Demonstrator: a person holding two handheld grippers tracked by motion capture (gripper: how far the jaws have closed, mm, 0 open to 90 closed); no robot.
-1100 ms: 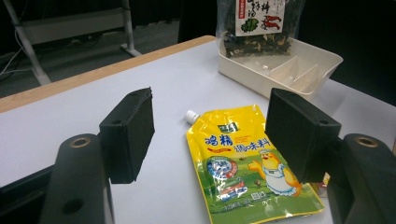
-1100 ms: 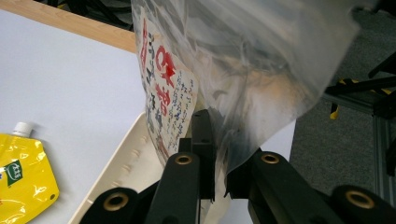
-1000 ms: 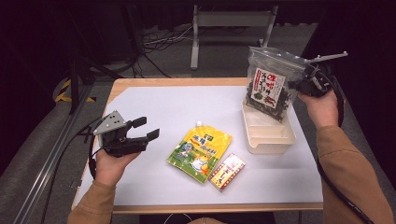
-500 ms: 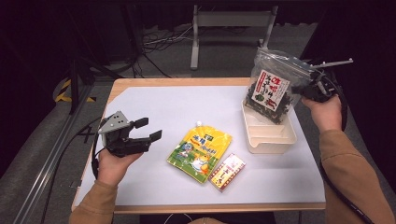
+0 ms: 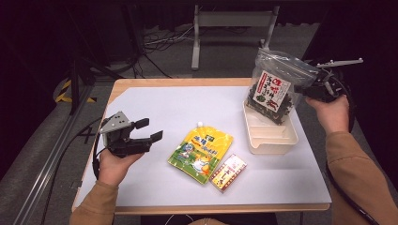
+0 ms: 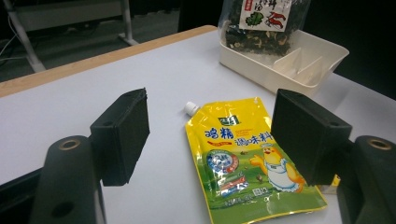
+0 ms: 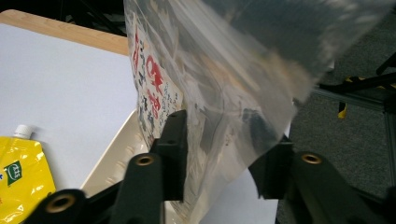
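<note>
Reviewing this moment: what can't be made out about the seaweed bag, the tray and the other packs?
- Seaweed bag bottom: in the high view the white tray wall hides whether it rests on the tray floor.
- Right gripper: its jaws have just been opening around the bag; in the right gripper view the film hides the far pad.
- Small box: print too small.
- Yellow pouch: lower corner behind a left gripper jaw.

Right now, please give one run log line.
right gripper: jaws just opening, bag between | bag: standing in tray | left gripper: open, near pouch
</note>
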